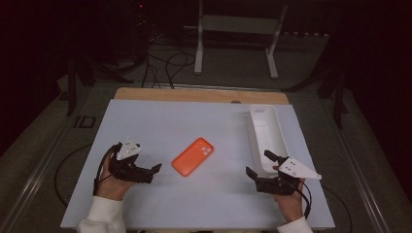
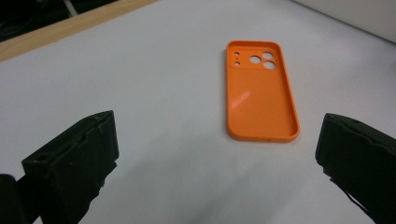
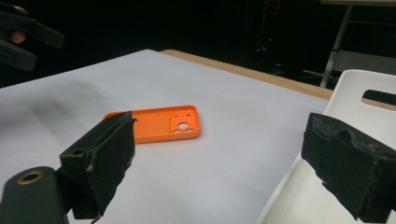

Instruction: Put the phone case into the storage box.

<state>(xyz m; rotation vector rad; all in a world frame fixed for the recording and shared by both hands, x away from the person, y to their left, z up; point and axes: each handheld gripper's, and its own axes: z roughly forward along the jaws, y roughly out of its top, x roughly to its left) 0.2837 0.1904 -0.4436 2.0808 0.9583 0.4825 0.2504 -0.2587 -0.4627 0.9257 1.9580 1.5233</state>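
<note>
While the orange phone case (image 1: pixel 193 156) lies flat, open side up, in the middle of the white table (image 1: pixel 160 121), both grippers hover apart from it with jaws spread wide and empty. The left gripper (image 1: pixel 154 170) points straight at the case from nearby; the right gripper (image 1: pixel 257 165) sits by the near end of the white tray (image 1: pixel 269 141). A good pick probably means lowering the left jaws astride the case's long raised edges and closing gently, since the thin shell could skid or flex.
</note>
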